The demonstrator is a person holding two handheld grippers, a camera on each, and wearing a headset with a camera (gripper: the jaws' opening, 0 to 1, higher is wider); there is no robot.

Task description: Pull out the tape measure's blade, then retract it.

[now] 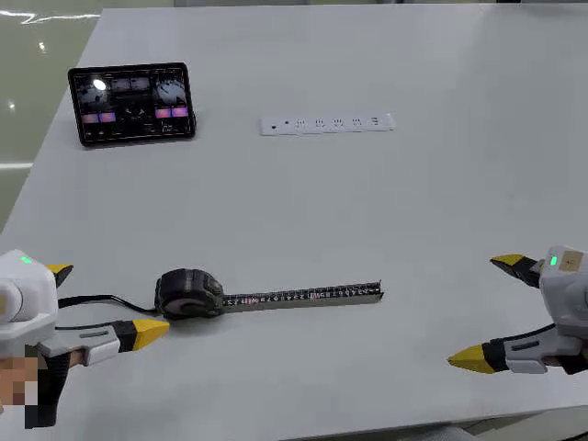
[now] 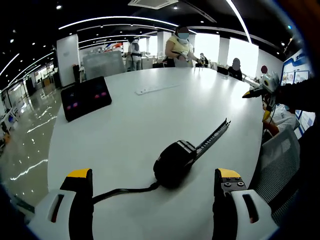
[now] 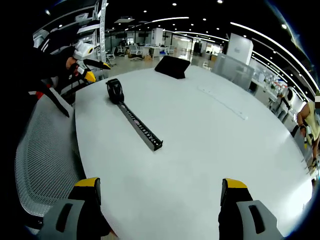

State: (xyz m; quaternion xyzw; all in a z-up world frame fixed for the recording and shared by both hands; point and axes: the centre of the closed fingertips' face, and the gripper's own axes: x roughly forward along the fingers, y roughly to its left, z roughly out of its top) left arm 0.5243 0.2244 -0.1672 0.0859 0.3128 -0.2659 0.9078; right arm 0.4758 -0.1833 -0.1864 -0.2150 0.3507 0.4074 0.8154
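A black tape measure lies on the white table, its blade drawn out to the right and resting flat. A black wrist strap trails left from the case. My left gripper is open at the table's near left, its yellow tips a short way from the case, touching nothing. My right gripper is open at the near right, well apart from the blade's hooked end. The case lies far from it.
A dark tablet stands propped at the back left. A white power strip lies at the back middle. The table's front edge runs just below both grippers. People stand far behind the table.
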